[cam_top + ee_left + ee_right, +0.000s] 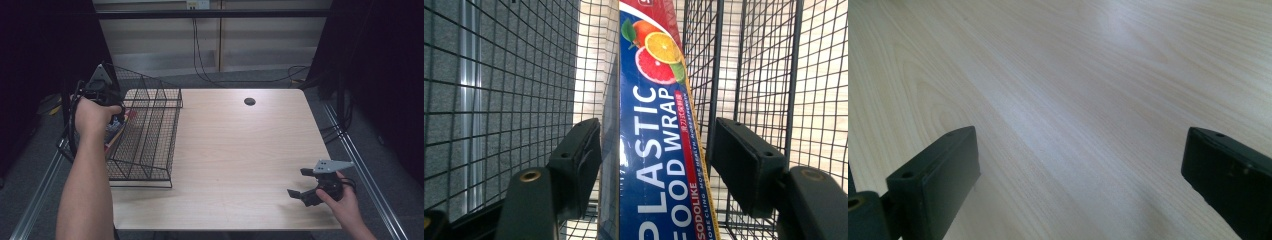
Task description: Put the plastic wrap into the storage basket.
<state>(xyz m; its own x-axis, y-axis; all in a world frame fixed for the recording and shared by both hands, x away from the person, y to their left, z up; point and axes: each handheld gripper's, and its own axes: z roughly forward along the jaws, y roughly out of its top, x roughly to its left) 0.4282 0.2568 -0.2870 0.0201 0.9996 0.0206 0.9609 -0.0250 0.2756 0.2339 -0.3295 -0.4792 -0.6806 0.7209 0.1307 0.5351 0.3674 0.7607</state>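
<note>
A long blue box of plastic food wrap, printed with citrus fruit, stands on end in the left compartment of a black wire basket. In the high view the box shows through the mesh beside the person's left hand. My left gripper reaches into the basket with a jaw on each side of the box; a thin gap shows at the right pad, so the jaws stand open. My right gripper rests near the table's front right corner, wide open above bare wood.
The basket's wire dividers stand close on both sides of the left gripper. The light wooden table has a dark cable hole at the back. Metal rails run along the floor on both sides of the table.
</note>
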